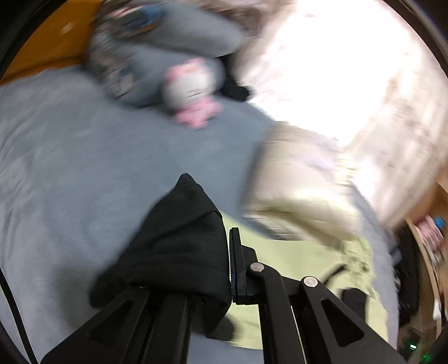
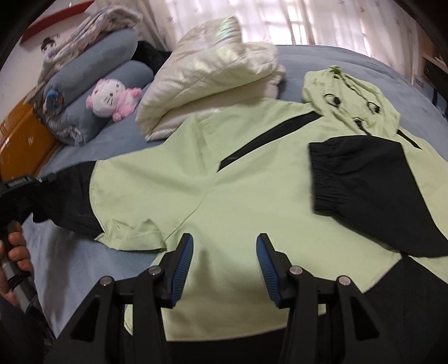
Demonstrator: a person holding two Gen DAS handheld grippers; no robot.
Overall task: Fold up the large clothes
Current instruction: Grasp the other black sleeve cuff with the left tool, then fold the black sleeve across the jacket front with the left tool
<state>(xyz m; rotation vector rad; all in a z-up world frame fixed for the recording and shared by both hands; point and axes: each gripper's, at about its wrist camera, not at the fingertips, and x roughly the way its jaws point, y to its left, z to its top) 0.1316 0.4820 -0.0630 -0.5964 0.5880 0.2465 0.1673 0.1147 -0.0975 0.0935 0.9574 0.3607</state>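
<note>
A light green hooded jacket (image 2: 229, 179) with black sleeves lies spread on the grey-blue bed (image 2: 112, 134). Its right black sleeve (image 2: 364, 179) is folded across the body; the hood (image 2: 350, 95) lies at the far right. My right gripper (image 2: 224, 263) is open and empty just above the jacket's lower part. My left gripper (image 1: 224, 252) is shut on the black left sleeve (image 1: 179, 238), which drapes over its left finger. The green body (image 1: 294, 257) shows to its right. In the right wrist view the left gripper and the held sleeve (image 2: 64, 196) sit at the far left.
A cream quilted duvet (image 2: 212, 75) lies folded behind the jacket. Rolled grey pillows (image 2: 92, 84) and a pink-white plush cat (image 2: 112, 98) sit at the headboard. An orange cabinet (image 2: 22, 140) stands left of the bed. Bright curtains (image 2: 280, 19) are at the back.
</note>
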